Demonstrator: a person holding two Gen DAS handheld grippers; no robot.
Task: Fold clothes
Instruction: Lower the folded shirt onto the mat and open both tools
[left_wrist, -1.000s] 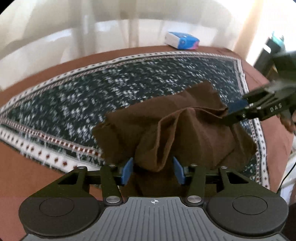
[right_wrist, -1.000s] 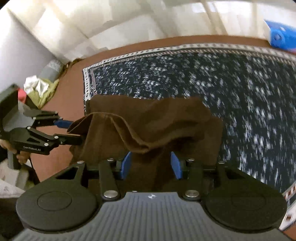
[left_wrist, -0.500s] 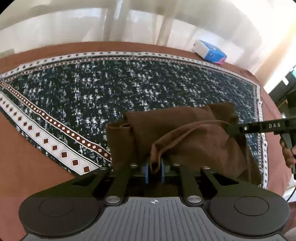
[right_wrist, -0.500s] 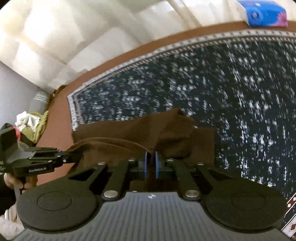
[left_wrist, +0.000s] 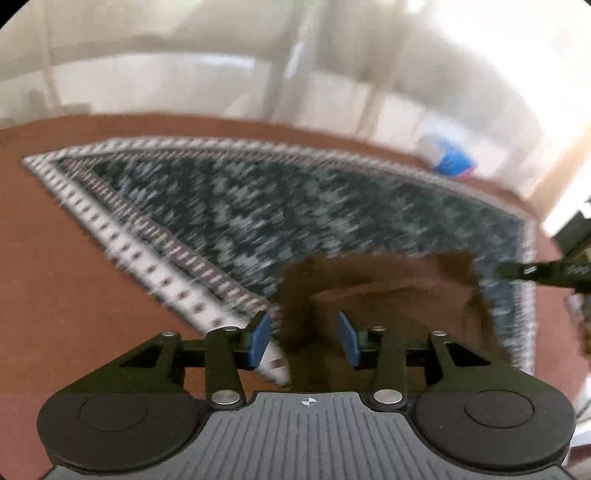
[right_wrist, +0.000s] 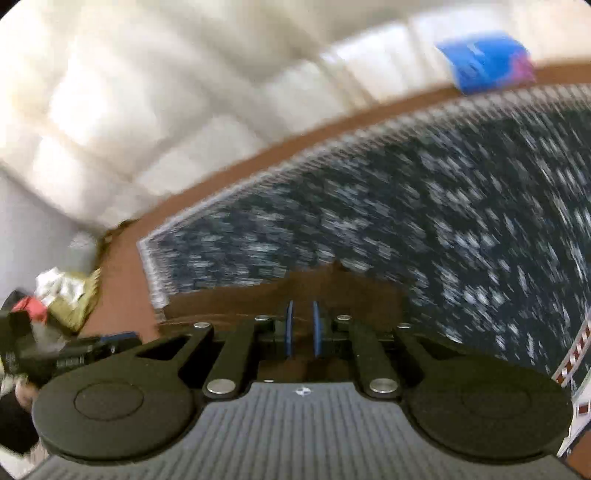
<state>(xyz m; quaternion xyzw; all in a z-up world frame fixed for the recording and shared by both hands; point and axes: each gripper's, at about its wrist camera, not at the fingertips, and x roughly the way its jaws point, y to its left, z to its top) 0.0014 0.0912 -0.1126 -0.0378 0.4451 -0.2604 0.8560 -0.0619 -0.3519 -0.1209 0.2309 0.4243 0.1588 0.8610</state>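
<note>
Left gripper (left_wrist: 304, 339) is opening, cloth (left_wrist: 399, 295) loose between its pads. Right gripper (right_wrist: 302, 330), opening slightly, pinches cloth. Box (right_wrist: 484, 61) lies far ahead on the rug (right_wrist: 443, 206).

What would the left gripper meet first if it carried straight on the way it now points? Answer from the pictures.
Most likely the brown garment: it lies between and just ahead of the left gripper, whose jaws are opening. Beyond it lies the patterned rug. Motion blur makes depth uncertain.

left gripper (left_wrist: 304, 338): black linkage, blue pads, silver screws, ribbed grey housing
right gripper (right_wrist: 302, 328): same build
</note>
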